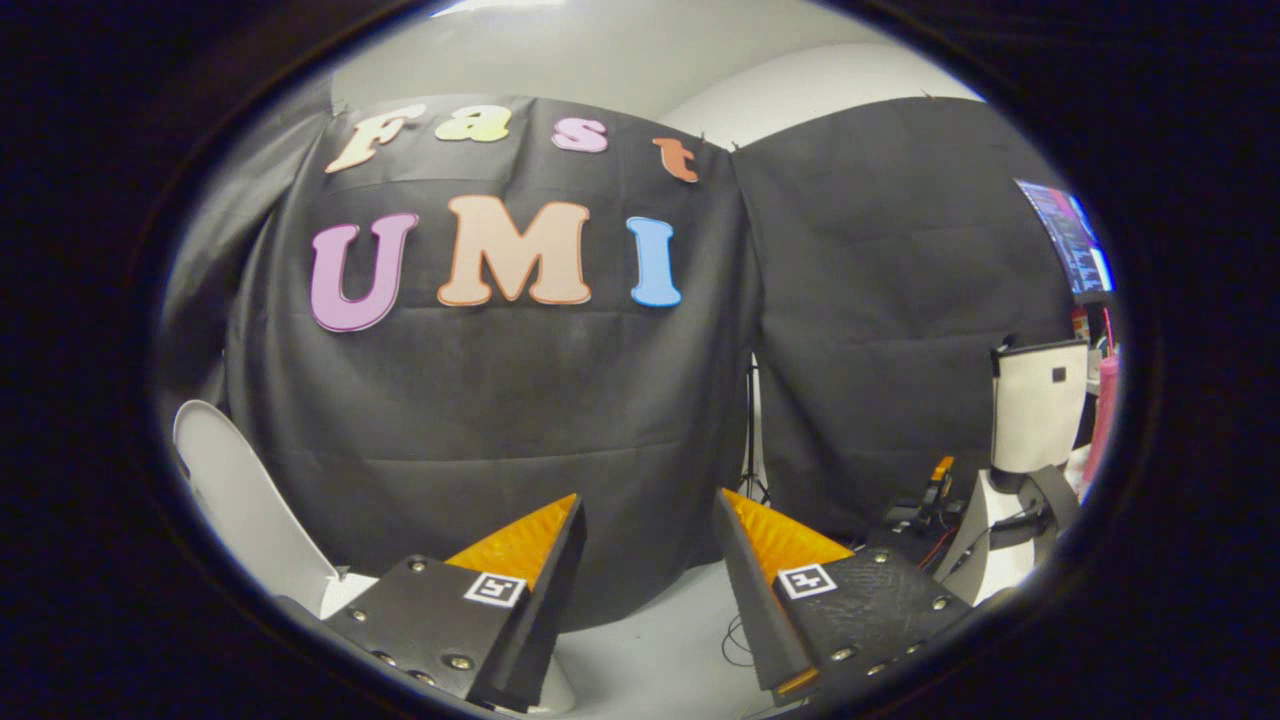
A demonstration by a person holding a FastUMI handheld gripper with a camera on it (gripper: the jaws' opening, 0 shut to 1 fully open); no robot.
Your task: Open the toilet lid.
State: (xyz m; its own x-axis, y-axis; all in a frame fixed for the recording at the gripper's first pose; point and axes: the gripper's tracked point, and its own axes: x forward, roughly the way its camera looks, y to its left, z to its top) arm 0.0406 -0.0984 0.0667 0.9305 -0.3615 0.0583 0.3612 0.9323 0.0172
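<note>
Black cloth wall (520,430) is hanging behind | pale floor (660,650) is showing below | gripper (648,545) fingers are standing apart, gripping nothing | white toilet lid (250,500) is standing raised, left of fingers.

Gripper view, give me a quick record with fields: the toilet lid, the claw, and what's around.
toilet lid: white toilet lid raised upright, off to the left of the claw, against the black cloth wall
claw: claw open, fingers apart, holding nothing, only cloth and floor between them
floor: pale floor just ahead of the fingers
right side: white stand with cables
</note>
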